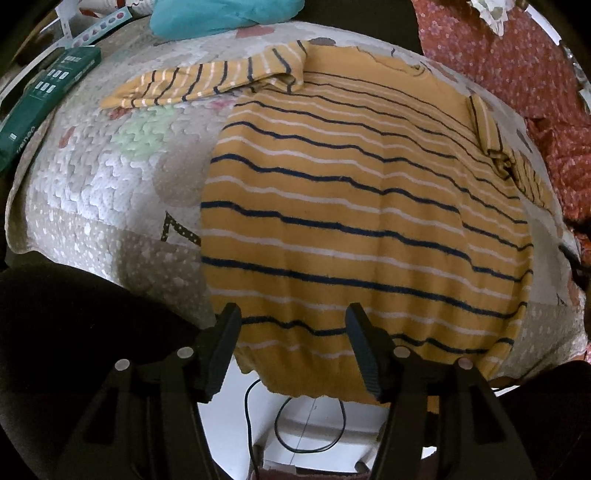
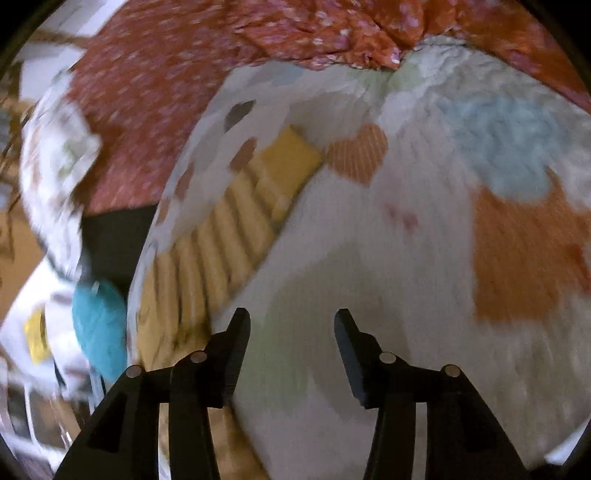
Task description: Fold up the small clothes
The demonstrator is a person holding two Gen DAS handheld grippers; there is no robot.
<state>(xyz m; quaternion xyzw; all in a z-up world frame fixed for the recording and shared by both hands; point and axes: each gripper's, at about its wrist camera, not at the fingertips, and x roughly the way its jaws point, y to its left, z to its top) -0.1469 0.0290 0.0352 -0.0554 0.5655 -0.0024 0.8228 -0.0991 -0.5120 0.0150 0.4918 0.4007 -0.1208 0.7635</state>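
Both tongs, left [image 1: 293,345] and right [image 2: 291,347], gape empty; folding seems unstarted, so next grab the striped sweater [image 1: 369,206] by its hem.

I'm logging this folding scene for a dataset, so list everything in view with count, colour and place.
Striped knit sweater: one, mustard with navy and white stripes, spread flat on the quilt, hem over the near edge.
Patchwork quilt: one, pale with coloured patches, under the sweater.
Teal cloth: one, far edge.
Green cardboard box: one, far left.
Red floral fabric: one, far right.
Black cable: one, on the floor below.
Left gripper: black fingers open, at the hem.
Right gripper: black fingers open, over bare quilt.
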